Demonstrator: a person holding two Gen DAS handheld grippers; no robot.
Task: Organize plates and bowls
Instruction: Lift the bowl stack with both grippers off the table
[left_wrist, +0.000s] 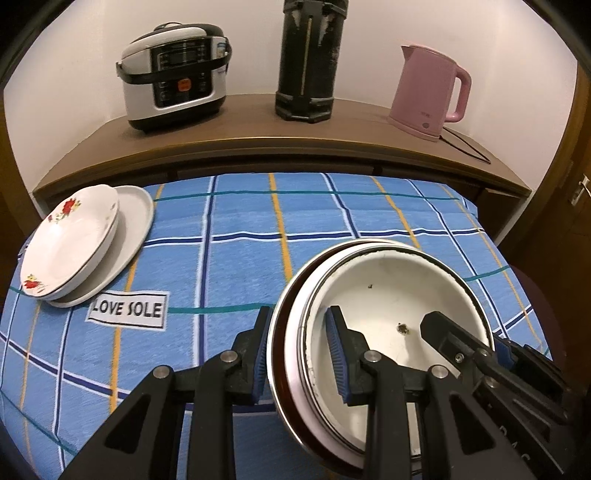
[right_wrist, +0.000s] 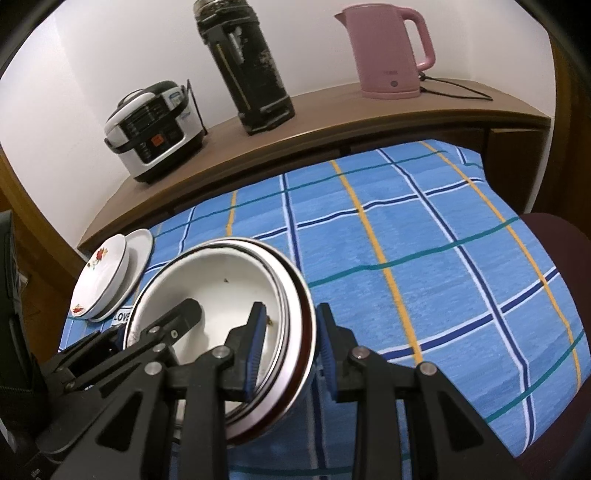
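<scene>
A stack of nested bowls (left_wrist: 388, 295), a white enamel one innermost and a dark-red-rimmed one outermost, is held between both grippers over the blue plaid cloth (left_wrist: 240, 214). My left gripper (left_wrist: 299, 356) is shut on the stack's left rim, one pad inside and one outside. My right gripper (right_wrist: 291, 350) is shut on the right rim of the bowl stack (right_wrist: 229, 288) in the same way. Each wrist view shows the other gripper on the opposite rim: the right gripper (left_wrist: 476, 343) and the left gripper (right_wrist: 147, 328). At the far left a floral plate (left_wrist: 70, 243) lies on a plain white plate (left_wrist: 135, 218).
Behind the cloth, a wooden shelf (left_wrist: 258, 125) carries a rice cooker (left_wrist: 173, 77), a tall black thermos (left_wrist: 306, 62) and a pink kettle (left_wrist: 428, 88) with its cord. A "LOVE SOLE" label (left_wrist: 127, 308) is on the cloth. A dark red seat (right_wrist: 554, 240) borders the cloth's right edge.
</scene>
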